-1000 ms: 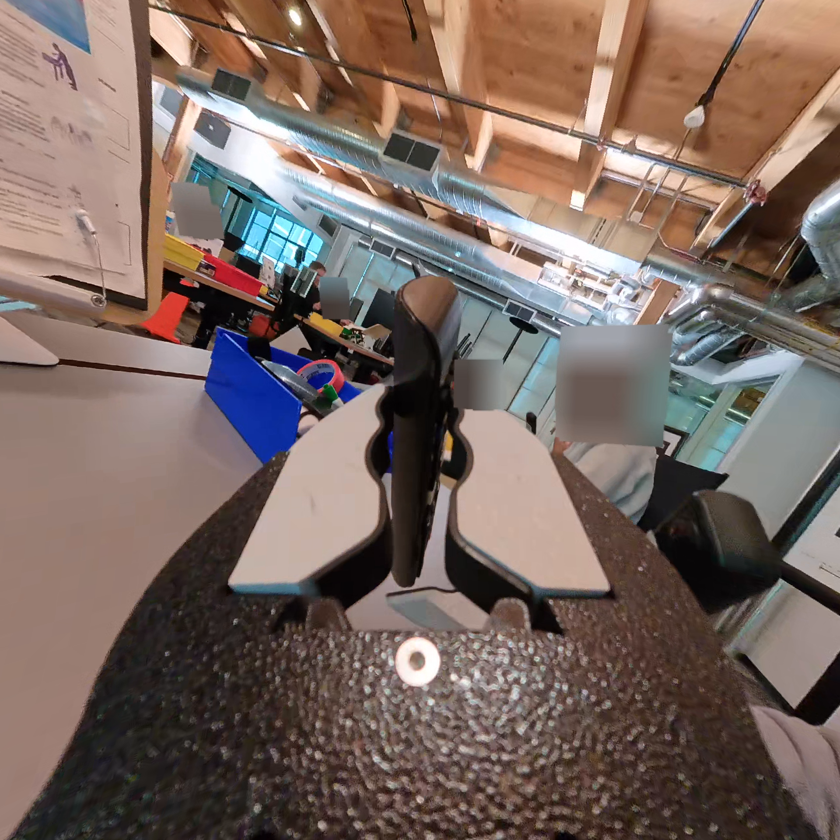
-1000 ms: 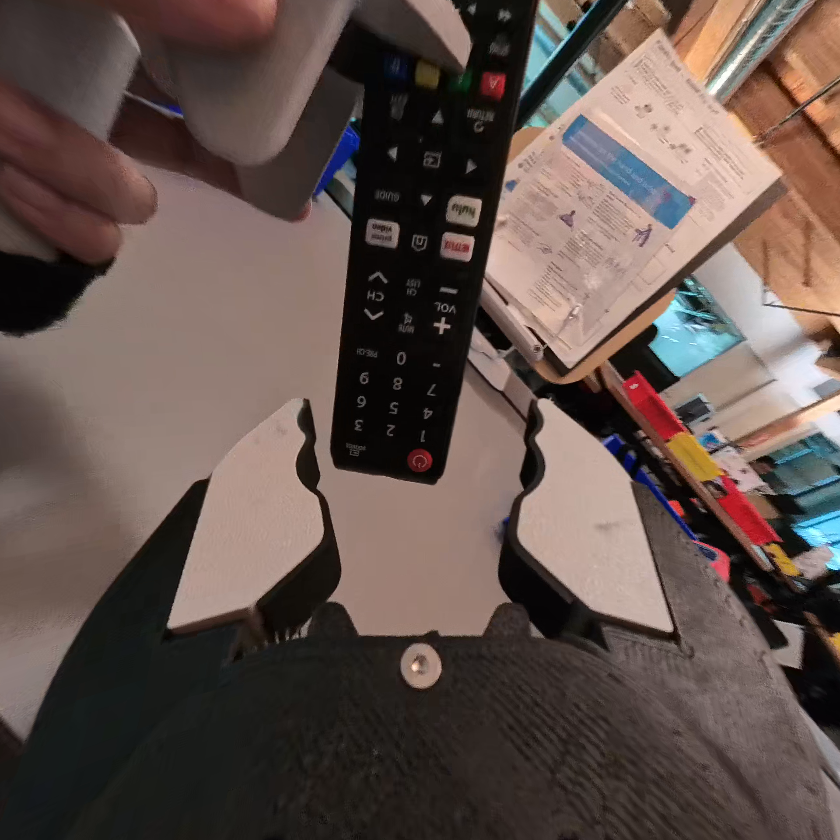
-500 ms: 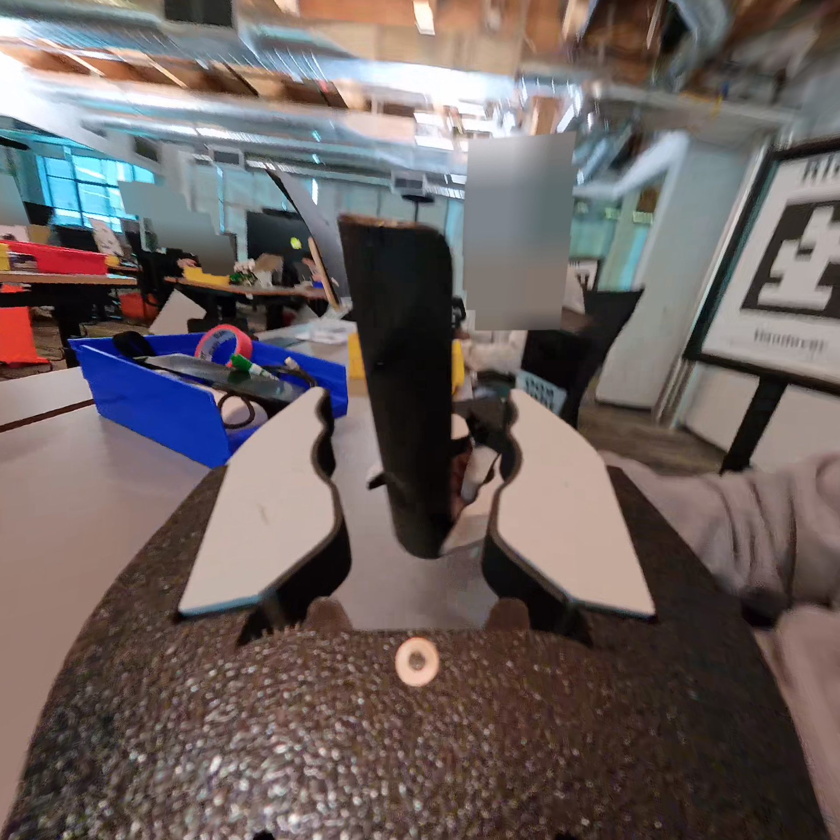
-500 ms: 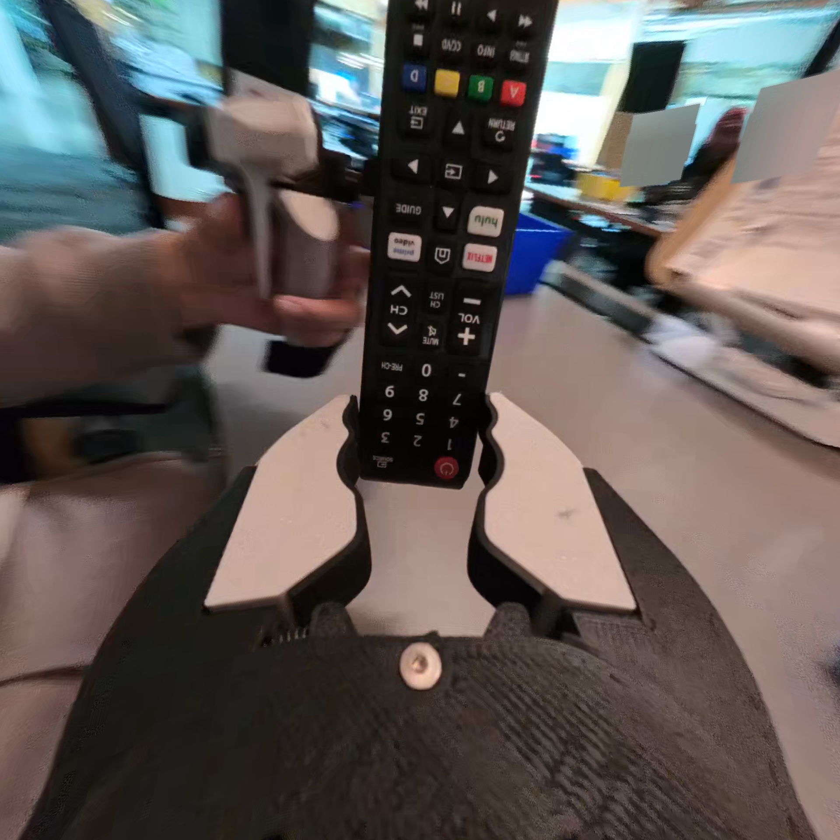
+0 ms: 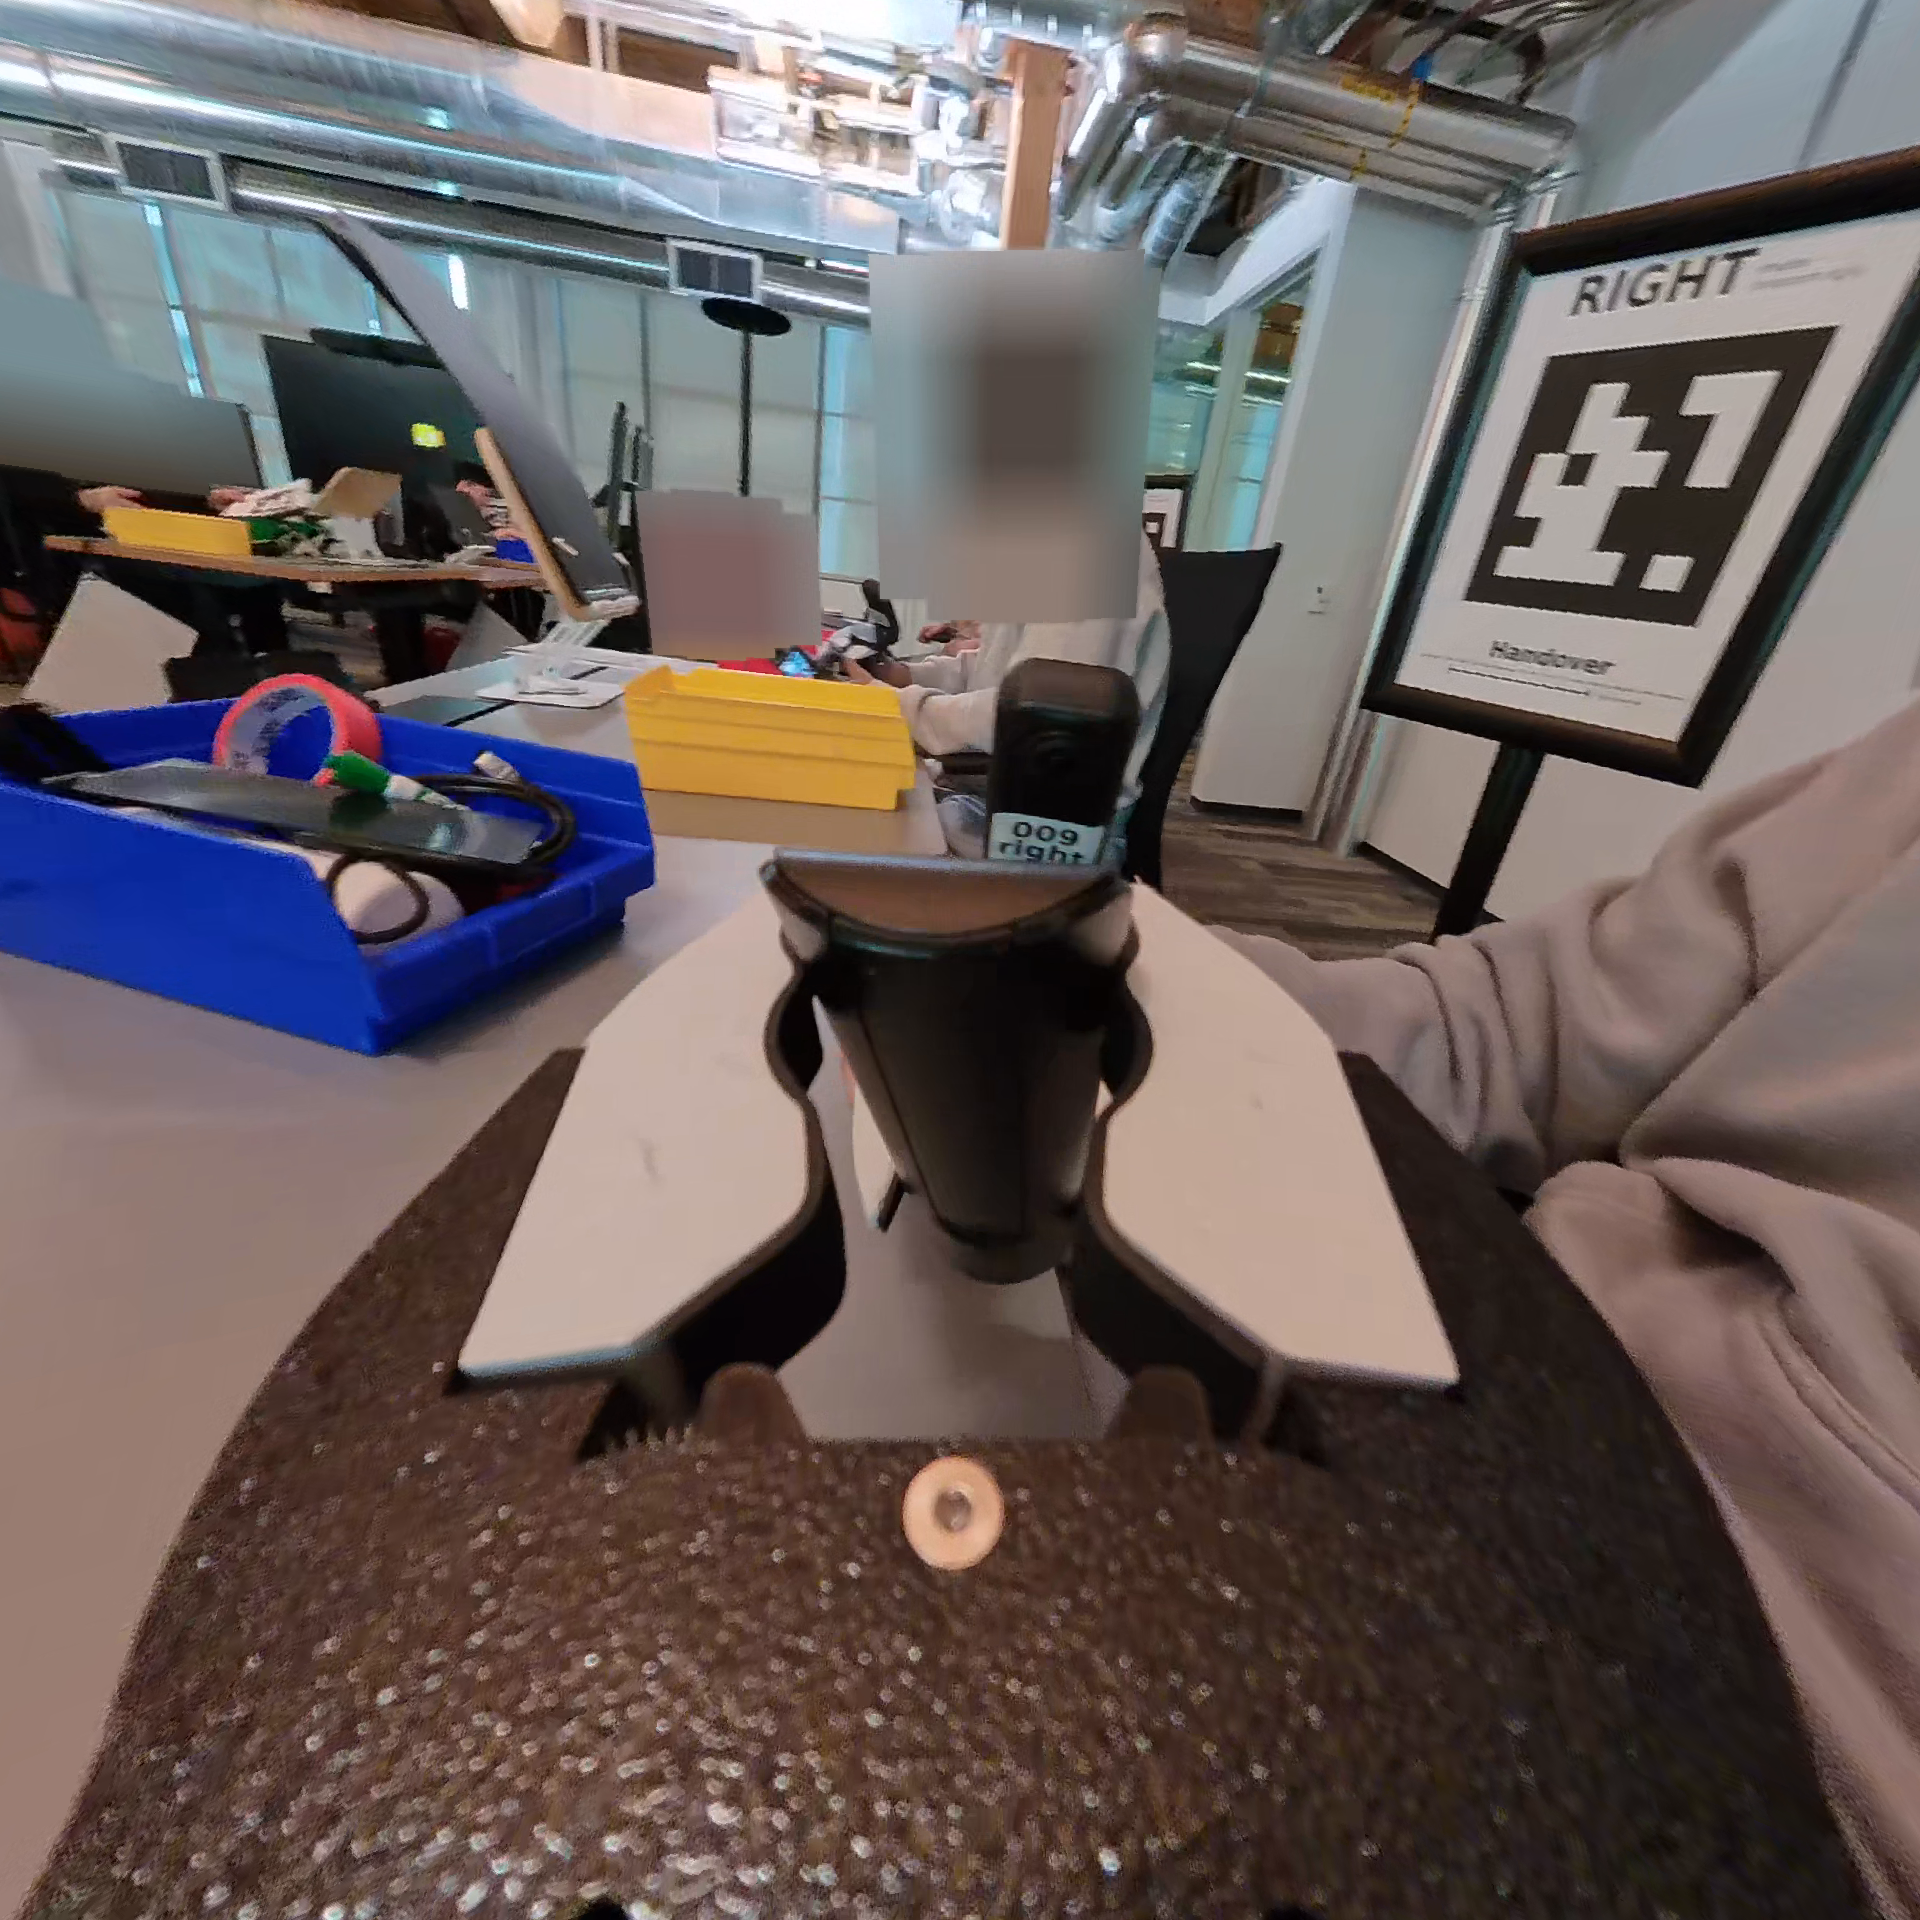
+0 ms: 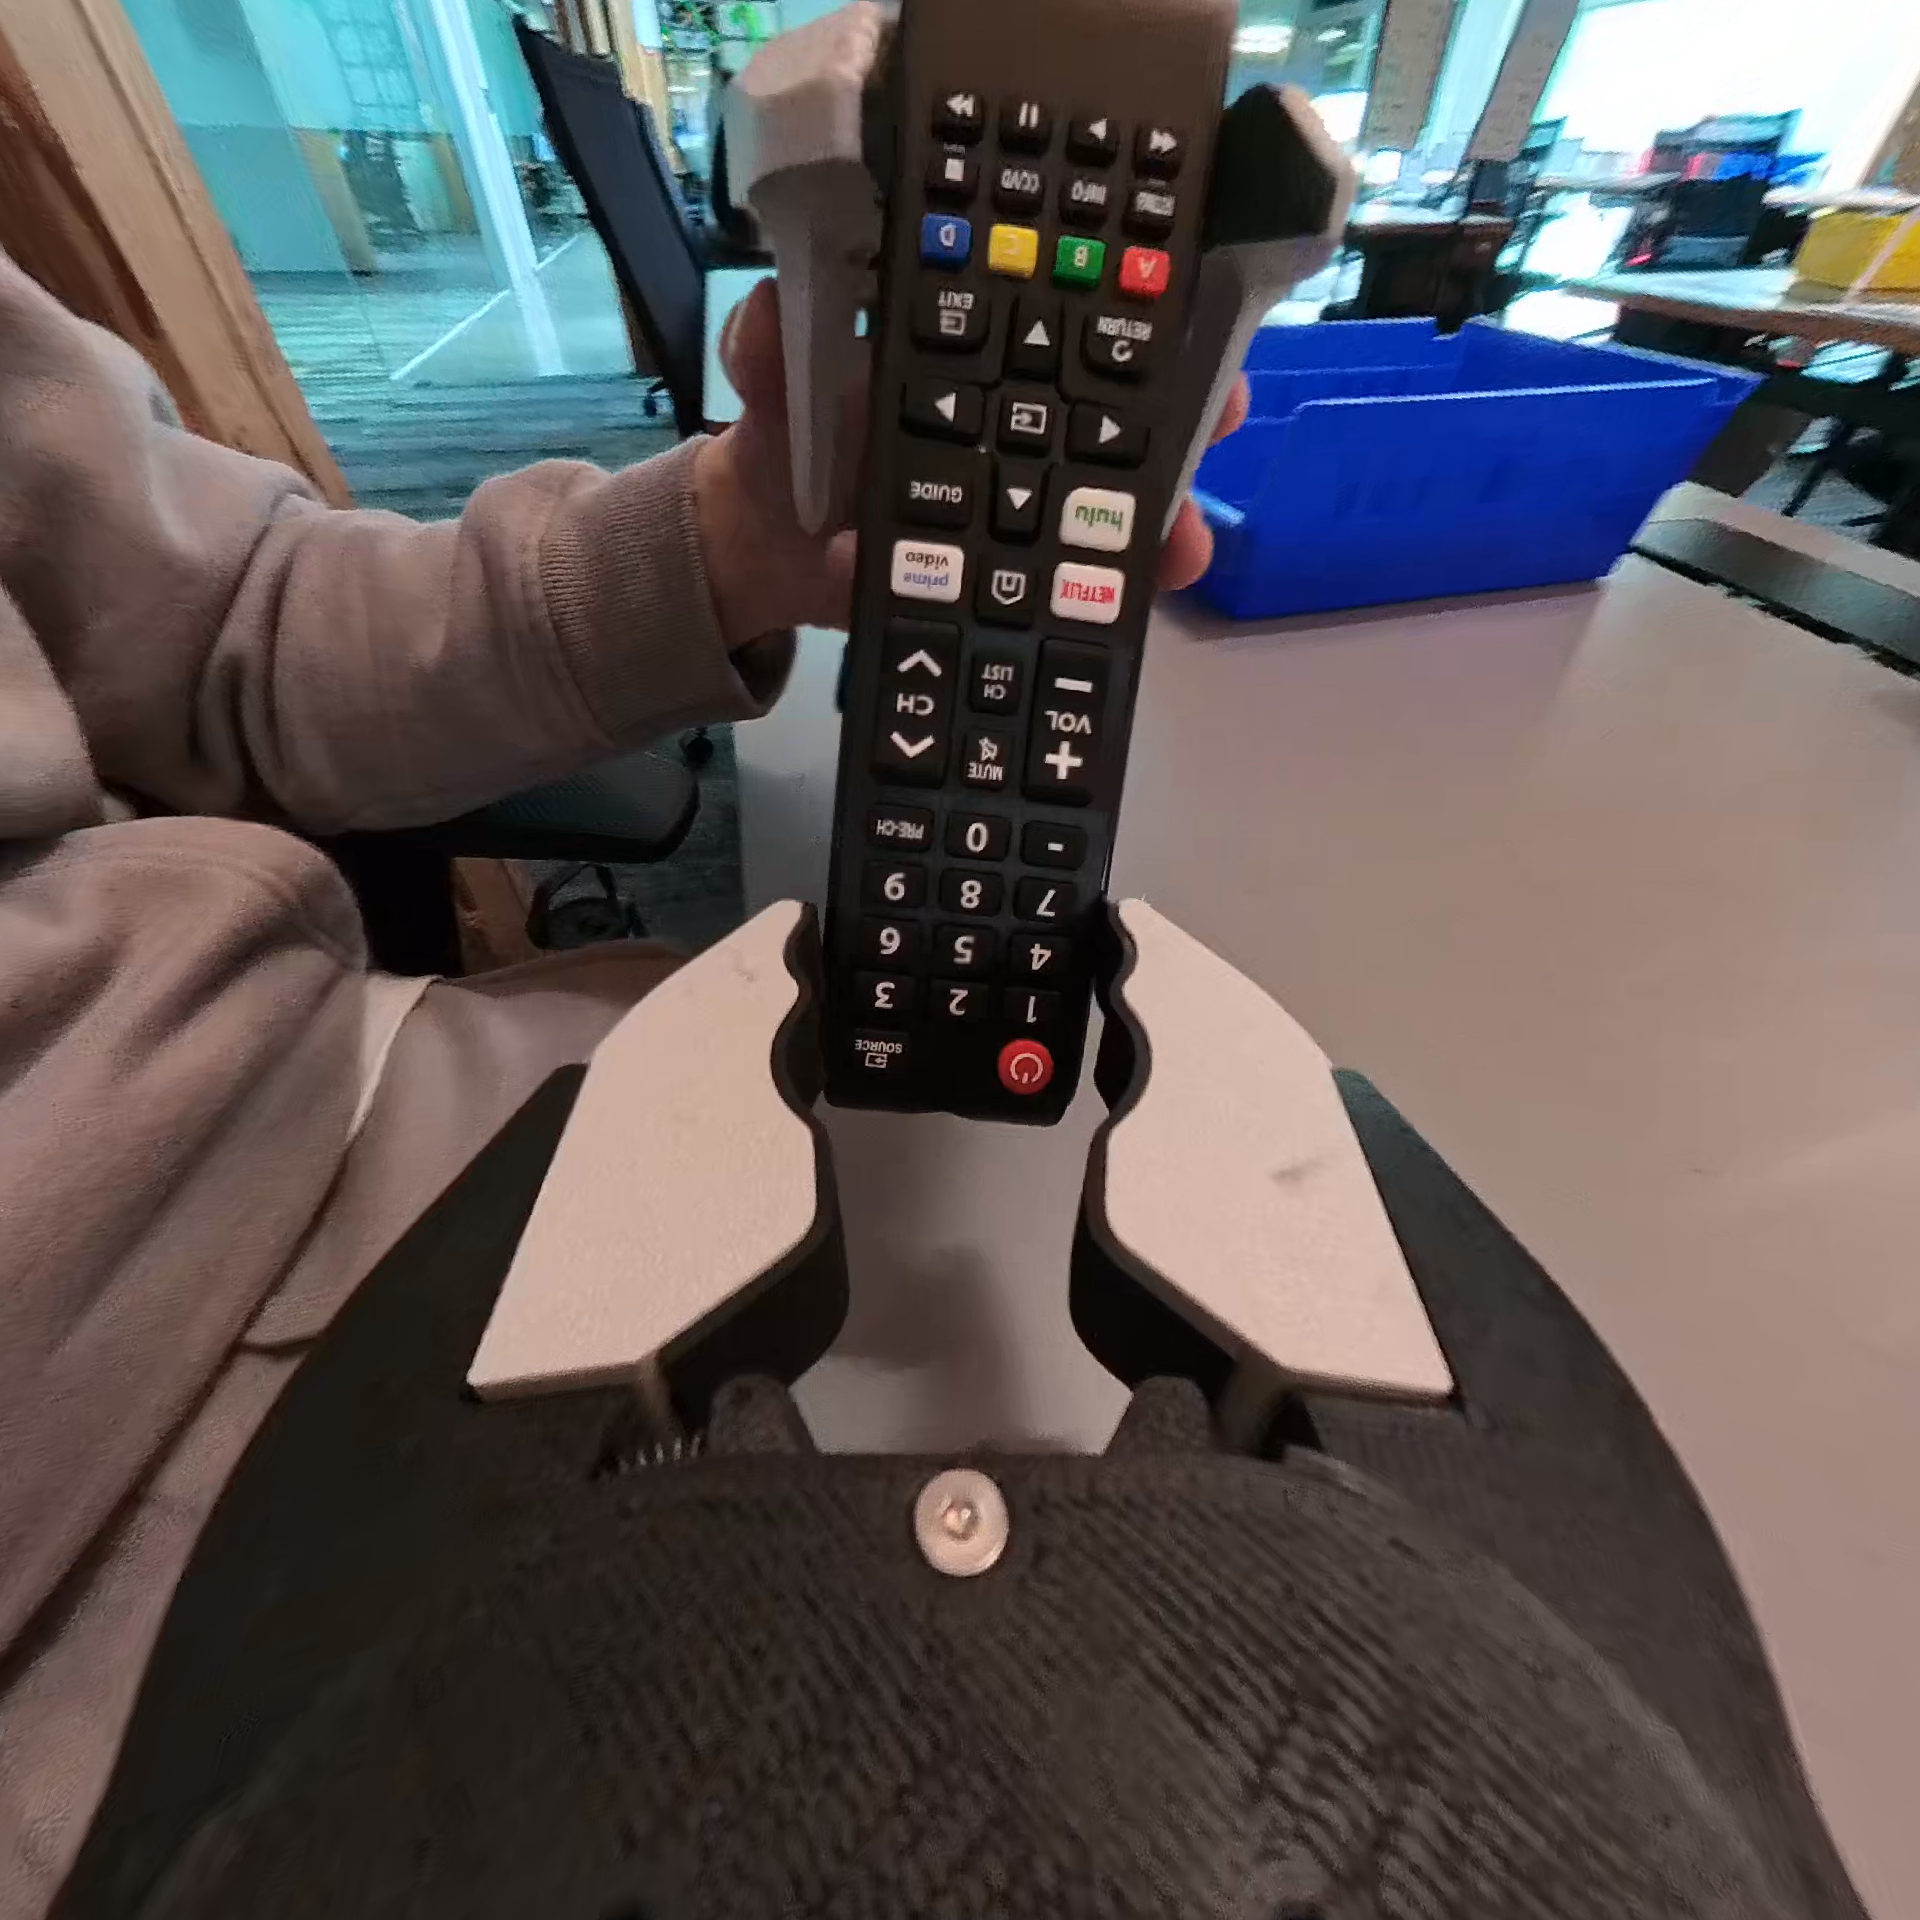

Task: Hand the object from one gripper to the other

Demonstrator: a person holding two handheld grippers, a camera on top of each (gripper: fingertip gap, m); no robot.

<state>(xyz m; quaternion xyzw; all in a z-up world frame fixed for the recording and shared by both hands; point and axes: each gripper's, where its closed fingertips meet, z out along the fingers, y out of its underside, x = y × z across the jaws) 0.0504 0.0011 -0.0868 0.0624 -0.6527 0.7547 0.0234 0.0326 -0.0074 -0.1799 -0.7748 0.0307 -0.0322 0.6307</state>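
A black remote control (image 6: 987,665) sits in the middle of the right wrist picture, standing up tall with its buttons facing the camera and upside down. The right gripper (image 6: 961,997) is at the bottom middle of that picture, and its two white fingers (image 6: 665,1153) press on both sides of the remote's near end, by the red button. Its jaws are pinching the remote. At the top of the same picture the left gripper (image 6: 1023,197) has a finger on each side of the remote's far end, and a hand (image 6: 769,499) in a gray sleeve holds that gripper. In the left wrist picture the remote (image 5: 966,1081) shows its plain black back in the middle, between the left gripper's (image 5: 961,997) white fingers (image 5: 675,1153). The jaws sit close around it, but I cannot tell if they are squeezing it. A blue bin (image 5: 208,935) full of small things is at the left on the gray table (image 5: 156,1195), and a yellow bin (image 5: 769,738) is behind it. A framed sign (image 5: 1652,478) stands at the upper right.
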